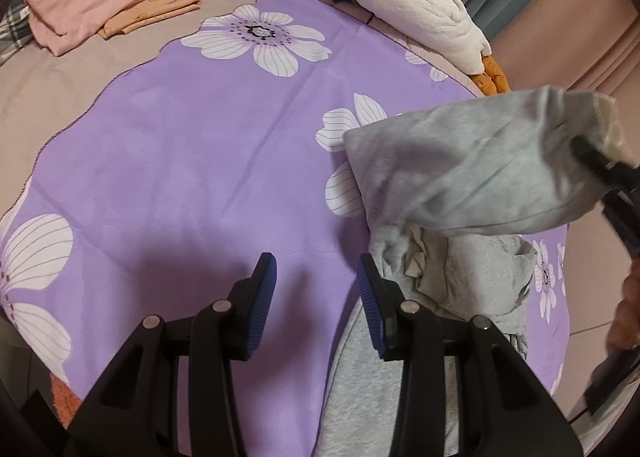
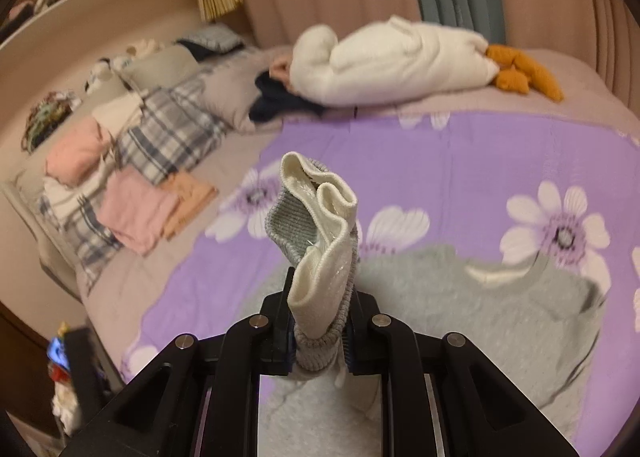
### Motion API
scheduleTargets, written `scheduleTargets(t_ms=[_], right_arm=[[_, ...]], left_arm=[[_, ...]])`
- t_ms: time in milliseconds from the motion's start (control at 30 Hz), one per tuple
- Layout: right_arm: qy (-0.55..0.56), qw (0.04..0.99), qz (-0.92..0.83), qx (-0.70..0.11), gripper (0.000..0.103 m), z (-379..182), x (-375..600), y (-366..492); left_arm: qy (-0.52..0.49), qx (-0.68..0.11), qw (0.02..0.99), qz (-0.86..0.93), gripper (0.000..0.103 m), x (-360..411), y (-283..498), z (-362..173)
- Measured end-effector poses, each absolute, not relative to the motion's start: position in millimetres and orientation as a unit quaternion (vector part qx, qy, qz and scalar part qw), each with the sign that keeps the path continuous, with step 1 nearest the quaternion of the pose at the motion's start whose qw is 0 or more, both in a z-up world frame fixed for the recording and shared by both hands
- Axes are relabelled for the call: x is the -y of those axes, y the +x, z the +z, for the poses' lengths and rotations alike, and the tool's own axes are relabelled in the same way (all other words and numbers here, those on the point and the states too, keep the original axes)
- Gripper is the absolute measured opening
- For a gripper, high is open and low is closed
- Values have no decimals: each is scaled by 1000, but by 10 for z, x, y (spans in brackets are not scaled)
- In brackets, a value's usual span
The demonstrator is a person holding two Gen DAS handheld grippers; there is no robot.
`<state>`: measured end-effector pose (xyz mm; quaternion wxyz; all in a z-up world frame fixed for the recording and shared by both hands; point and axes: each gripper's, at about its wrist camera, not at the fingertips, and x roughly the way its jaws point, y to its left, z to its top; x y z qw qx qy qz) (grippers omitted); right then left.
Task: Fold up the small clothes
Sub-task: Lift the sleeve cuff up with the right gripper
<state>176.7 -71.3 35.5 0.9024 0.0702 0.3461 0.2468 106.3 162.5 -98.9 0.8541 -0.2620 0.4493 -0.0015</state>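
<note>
Our right claw [image 2: 318, 341] is clamped on the ribbed cuff of the grey sweatshirt [image 2: 500, 317], sleeve lifted toward the far right. Its body lies on the purple floral sheet [image 1: 200, 161], just right of our empty, part-open left claw [image 1: 318, 297].

Grey sweatshirt [image 2: 460, 297], cream-lined cuff [image 2: 320, 225]; purple sheet [image 1: 200, 145] with white flowers.
</note>
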Motion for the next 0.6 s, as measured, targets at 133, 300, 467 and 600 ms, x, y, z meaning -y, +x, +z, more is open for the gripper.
scheduleTargets(t_ms=[133,300,467,600], right_arm=[[69,912,236,-329,18,469,763,1789],[75,917,227,-320,18,558,929,1787],[81,919,207,-326,18,517,1066,1803],[95,920,189,-329,18,442,1198,1785]], left_arm=[[-264,-455,850,-13,41,-1579,1177,-1000],[-255,-465,847,-40,40,-1421,1384,-1017],[-242,-477,843,-57,35,-1219,1585,-1091],[-217,-486,844,-64,29,-1048,1734,-1157]])
